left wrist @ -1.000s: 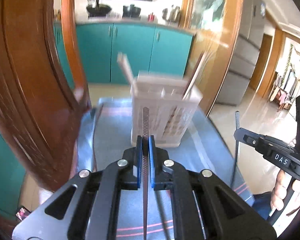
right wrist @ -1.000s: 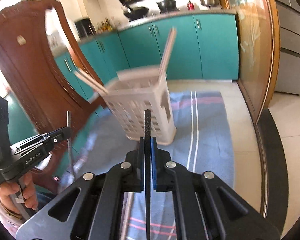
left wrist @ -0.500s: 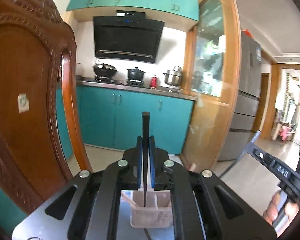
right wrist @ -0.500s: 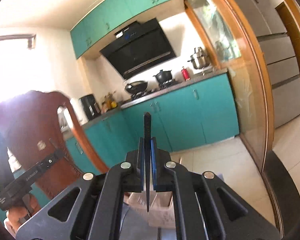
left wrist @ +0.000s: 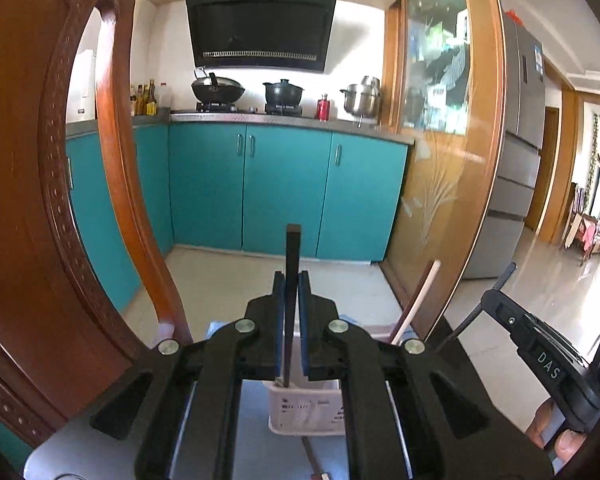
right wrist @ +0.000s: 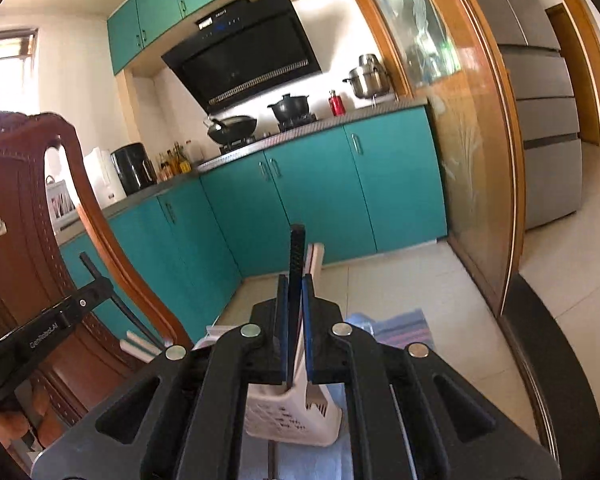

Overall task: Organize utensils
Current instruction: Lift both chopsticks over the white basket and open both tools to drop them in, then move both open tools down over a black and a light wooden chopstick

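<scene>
Left gripper [left wrist: 292, 304], own view: blue pads closed on a dark chopstick [left wrist: 291, 280], stick upright between them, top end above the fingertips, lower end over the basket [left wrist: 300, 412]. Basket white, slotted, low in frame, largely hidden behind the gripper body, standing on a blue cloth [left wrist: 260, 440]. Pale chopstick [left wrist: 416, 304] leaning out of the basket to the right. Right gripper [left wrist: 500, 292] at the right edge, seen side-on, held by a hand [left wrist: 556, 432], dark stick in its tip.

Right gripper [right wrist: 296, 308], own view: pads closed on a second dark chopstick [right wrist: 296, 272], textured, upright, lower end over the basket [right wrist: 292, 420]. Pale chopsticks [right wrist: 315, 260] rising from the basket just behind the held stick; more pale ends [right wrist: 140, 346] jutting out to the left. Striped blue cloth [right wrist: 400, 328] under the basket. Left gripper [right wrist: 96, 280] at the left edge, before a carved wooden chair [right wrist: 24, 208].

Background, both views: teal cabinets [left wrist: 284, 188], black hood [left wrist: 260, 28], wok [left wrist: 218, 90] and pots on the counter, glass-panelled wooden door [left wrist: 444, 152], grey fridge [right wrist: 540, 92].
</scene>
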`<state>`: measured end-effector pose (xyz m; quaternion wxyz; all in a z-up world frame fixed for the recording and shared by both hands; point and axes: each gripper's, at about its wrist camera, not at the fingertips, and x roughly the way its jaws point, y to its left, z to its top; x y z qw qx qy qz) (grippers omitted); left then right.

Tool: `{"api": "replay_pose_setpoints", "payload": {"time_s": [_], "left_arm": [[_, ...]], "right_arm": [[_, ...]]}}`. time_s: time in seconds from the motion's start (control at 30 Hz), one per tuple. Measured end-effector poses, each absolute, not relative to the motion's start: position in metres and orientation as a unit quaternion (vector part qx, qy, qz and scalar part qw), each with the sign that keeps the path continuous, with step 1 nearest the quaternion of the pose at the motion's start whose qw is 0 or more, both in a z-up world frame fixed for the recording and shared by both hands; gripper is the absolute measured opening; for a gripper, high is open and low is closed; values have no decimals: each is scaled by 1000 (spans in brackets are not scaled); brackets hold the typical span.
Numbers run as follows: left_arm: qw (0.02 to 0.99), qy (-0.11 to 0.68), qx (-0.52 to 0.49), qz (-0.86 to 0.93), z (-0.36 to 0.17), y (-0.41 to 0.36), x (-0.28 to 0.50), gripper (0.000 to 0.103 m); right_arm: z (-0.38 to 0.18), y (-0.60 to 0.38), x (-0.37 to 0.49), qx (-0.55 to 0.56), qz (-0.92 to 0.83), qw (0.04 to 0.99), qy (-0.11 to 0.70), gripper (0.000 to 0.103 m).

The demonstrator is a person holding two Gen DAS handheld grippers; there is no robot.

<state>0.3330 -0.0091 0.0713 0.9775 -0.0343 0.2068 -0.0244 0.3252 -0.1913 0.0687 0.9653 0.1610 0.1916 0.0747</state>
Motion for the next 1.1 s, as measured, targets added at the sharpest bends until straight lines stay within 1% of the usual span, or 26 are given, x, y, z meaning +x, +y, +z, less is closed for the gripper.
{"api": "replay_pose_setpoints", "payload": {"time_s": [0.07, 0.13, 0.2, 0.27, 0.37, 0.43, 0.47, 0.5, 0.63, 0.7, 0.73, 0.8, 0.83, 0.97, 1.03, 1.07, 1.1], "left_arm": [[976, 212, -34, -28, 68, -9, 332, 7], [976, 213, -35, -27, 67, -8, 330, 7], [976, 210, -41, -31, 68, -5, 322, 8], [977, 207, -46, -36, 70, -1, 311, 12], [977, 199, -59, -42, 73, 8, 290, 25], [977, 197, -67, -42, 67, 17, 267, 27], [975, 208, -71, -38, 60, 21, 256, 28], [972, 219, -73, -36, 52, 24, 251, 28], [941, 323, -91, -36, -8, 30, 242, 28], [927, 363, -91, -37, -37, 28, 238, 28], [921, 376, -91, -38, -48, 27, 234, 28], [911, 402, -83, -43, -69, 22, 227, 34], [908, 410, -78, -43, -76, 19, 224, 34], [892, 446, -47, -56, -105, 3, 212, 35], [887, 456, -45, -54, -113, 1, 210, 35], [884, 461, -49, -55, -116, 1, 209, 38], [883, 464, -51, -56, -120, 2, 206, 39]], "right_arm": [[63, -191, 321, 159, 70, 965, 196, 8], [63, -193, 317, 160, 67, 965, 198, 12], [63, -196, 308, 163, 66, 965, 193, 32], [64, -204, 292, 170, 65, 967, 180, 39], [61, -216, 269, 177, 59, 968, 170, 40], [47, -228, 248, 193, 51, 964, 175, 41], [35, -231, 241, 199, 48, 959, 193, 41], [24, -231, 240, 198, 47, 955, 217, 41], [-57, -187, 258, 120, 95, 894, 421, 40], [-82, -162, 261, 84, 111, 875, 463, 40], [-90, -148, 260, 64, 122, 870, 474, 40], [-96, -130, 261, 46, 141, 862, 484, 40], [-97, -123, 264, 38, 145, 859, 490, 40], [-110, -101, 274, 6, 153, 842, 517, 41], [-112, -98, 275, -8, 148, 845, 514, 40], [-112, -97, 278, -9, 146, 845, 514, 40], [-112, -97, 282, -6, 142, 845, 516, 36]]}}
